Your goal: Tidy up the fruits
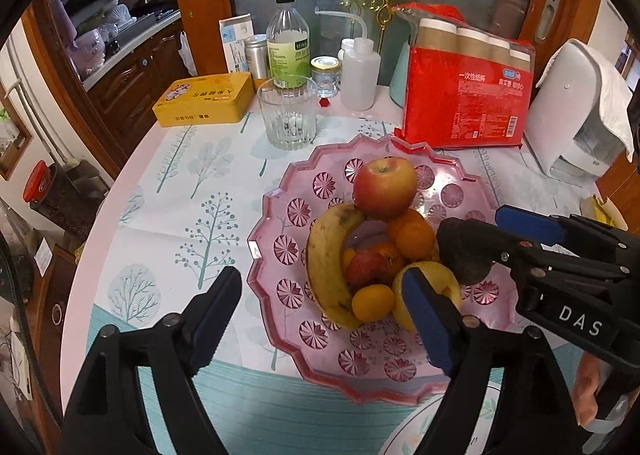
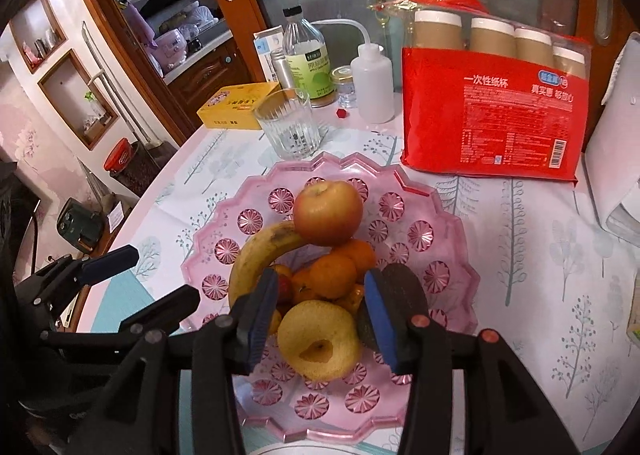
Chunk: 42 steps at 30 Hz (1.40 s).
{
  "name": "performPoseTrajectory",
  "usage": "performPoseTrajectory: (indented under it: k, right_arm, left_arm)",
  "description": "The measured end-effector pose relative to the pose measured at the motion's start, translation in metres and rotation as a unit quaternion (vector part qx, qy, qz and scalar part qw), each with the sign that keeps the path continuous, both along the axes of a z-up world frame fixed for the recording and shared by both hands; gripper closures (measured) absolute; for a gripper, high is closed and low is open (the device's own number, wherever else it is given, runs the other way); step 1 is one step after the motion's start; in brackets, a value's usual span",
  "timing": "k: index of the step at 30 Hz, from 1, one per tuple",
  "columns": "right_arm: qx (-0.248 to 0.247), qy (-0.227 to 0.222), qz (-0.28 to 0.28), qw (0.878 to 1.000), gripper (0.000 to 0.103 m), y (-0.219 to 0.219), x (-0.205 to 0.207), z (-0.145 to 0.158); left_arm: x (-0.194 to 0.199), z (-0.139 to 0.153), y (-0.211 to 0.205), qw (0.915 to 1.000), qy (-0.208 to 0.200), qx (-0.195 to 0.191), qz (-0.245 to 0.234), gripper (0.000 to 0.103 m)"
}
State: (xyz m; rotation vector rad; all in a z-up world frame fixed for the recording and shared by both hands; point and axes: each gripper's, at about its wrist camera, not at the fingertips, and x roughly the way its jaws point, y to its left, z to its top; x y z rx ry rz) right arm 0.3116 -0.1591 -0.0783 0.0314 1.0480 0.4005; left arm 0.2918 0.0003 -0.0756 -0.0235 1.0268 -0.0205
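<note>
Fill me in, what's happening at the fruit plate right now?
A person is sorting fruit with two hand-held grippers. The pink plate already holds an apple, banana, oranges, a yellow pear and a dark avocado. The left hand-held gripper is open and empty. The right hand-held gripper hovers above the pear, gripping nothing.
</note>
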Motion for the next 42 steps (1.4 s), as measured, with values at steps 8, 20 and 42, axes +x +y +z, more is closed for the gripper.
performPoseTrajectory:
  k: [8,20,42]
  right_arm:
    - [0.004,-0.005,-0.010,1.000,0.057,-0.013,-0.023,0.014]
    - [0.016,-0.021,-0.024,0.999,0.056,-0.040,-0.097,0.040]
    - [-0.004,-0.043,-0.124,0.991,0.046,-0.088,-0.255,0.068]
  left_arm:
    - [-0.026,0.021,-0.008,0.9998,-0.016,0.013,-0.003,0.010]
    - [-0.094,0.049,-0.025,0.9992,-0.035,0.017,-0.004,0.006]
    - [-0.246,0.084,-0.057,0.9986,-0.043,-0.003,-0.031,0.006]
